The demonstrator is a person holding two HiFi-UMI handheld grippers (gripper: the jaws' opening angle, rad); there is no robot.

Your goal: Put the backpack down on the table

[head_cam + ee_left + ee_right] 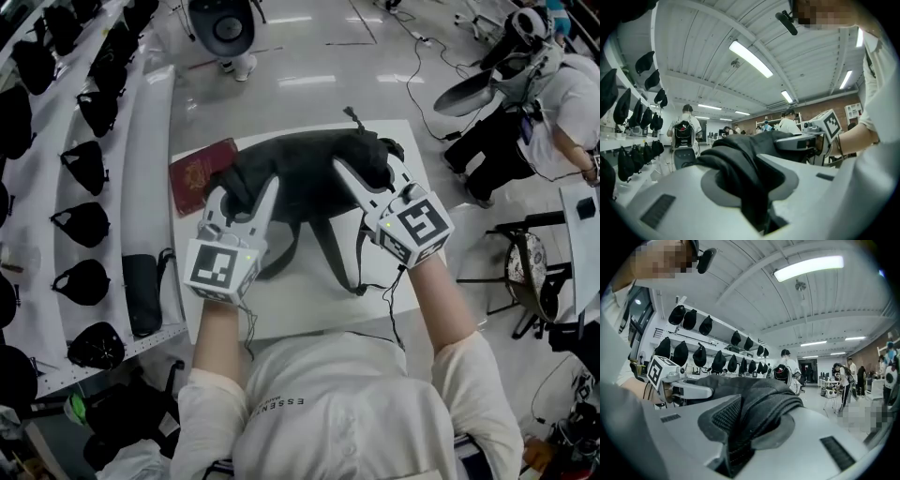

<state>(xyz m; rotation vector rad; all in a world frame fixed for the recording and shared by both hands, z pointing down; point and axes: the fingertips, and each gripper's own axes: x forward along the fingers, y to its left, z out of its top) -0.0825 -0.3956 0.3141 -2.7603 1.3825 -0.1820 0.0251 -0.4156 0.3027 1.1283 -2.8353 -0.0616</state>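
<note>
**Black backpack carried over the white tabletop, both claws engaged.**

**Progress.** The black backpack (305, 178) hangs between the two claws, above the far half of the white tabletop (300, 305).
- The left claw (244, 195) is clenched on a thick fold of the bag's dark fabric at its left end. The left gripper view shows that fold filling the gap between the jaws.
- The right claw (367, 173) is likewise clamped on a padded, mesh-faced fold at the right end.
- Both claws point level and away from the person.

The bag is therefore over its destination, but the pictures do not show whether its underside already bears on the surface. Lowering, settling and releasing appear to remain.

**Orientation.** The backpack's long axis runs from left to right across the head view, roughly parallel to the near edge of the tabletop. Its bulk is bunched between the grips.
- Two shoulder straps (330, 251) trail from the body toward the person, their ends lying on the white surface.
- A small pull tab (353, 117) projects from the far right edge.
- Which end is the top cannot be told.

**Surroundings.** A red booklet (199, 173) lies on the tabletop just beside the bag's left end.
</note>
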